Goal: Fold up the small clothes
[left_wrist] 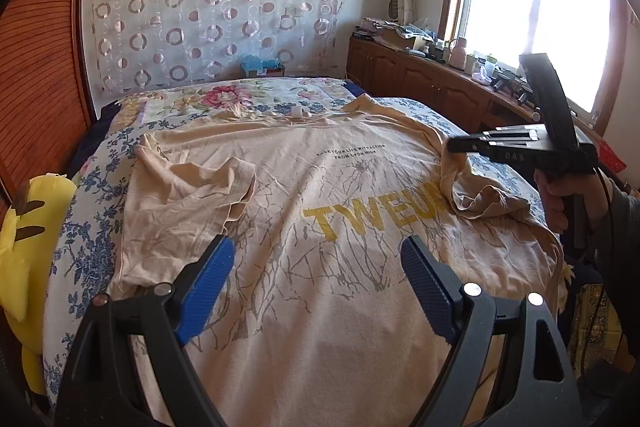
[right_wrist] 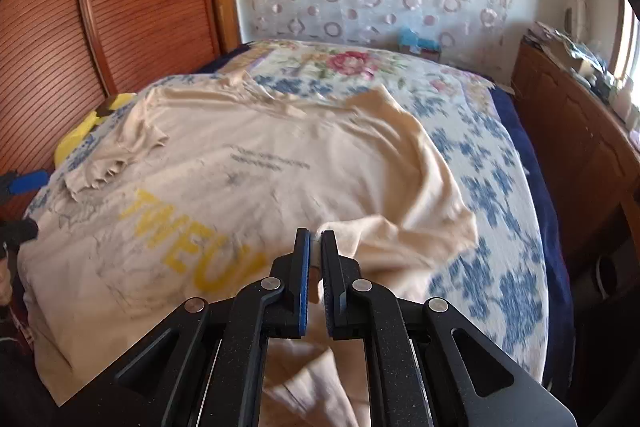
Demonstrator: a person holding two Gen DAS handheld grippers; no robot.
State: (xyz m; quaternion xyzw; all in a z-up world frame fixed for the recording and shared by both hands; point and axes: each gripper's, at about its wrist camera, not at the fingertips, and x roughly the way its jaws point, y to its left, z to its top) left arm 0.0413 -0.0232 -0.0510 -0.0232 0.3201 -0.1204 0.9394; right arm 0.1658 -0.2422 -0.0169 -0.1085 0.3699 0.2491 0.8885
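1. Surface: bed (left_wrist: 100, 163) w/ quilted floral cover, blue sprigs on white, pink bloom panel at far end. Dark blue sheet edge shows at the right side in right wrist view.
2. Room: ribbed red-brown wood panel (left_wrist: 40, 75) left of the bed; sheer curtain (left_wrist: 216, 3) w/ ring and dot pattern across far wall; bright window (left_wrist: 536, 11) at right over low wood cabinets (left_wrist: 416, 75), top cluttered w/ small items, too small to ID.
3. Yellow plush toy (left_wrist: 24, 235) wedged between bed edge and wood panel.
4. Task item: beige t-shirt (left_wrist: 320, 227) lies spread on the bed, print side up, collar toward far end. Soft knit, creased. Yellow block letters "TWEU…" mid-chest, grey branch-like print around them, small dark text lines above.
5. One sleeve (left_wrist: 192, 195) lies folded inward onto the shirt body, rumpled.
6. Left gripper (left_wrist: 316, 279): above the shirt's lower half, jaws wide apart, ribbed blue pads, nothing between them.
7. Right gripper (right_wrist: 316, 251): jaws clamped on a bunch of shirt fabric at the other sleeve side; cloth pulled up in a ridge toward it. Hand (left_wrist: 568, 203) grips the handle below.
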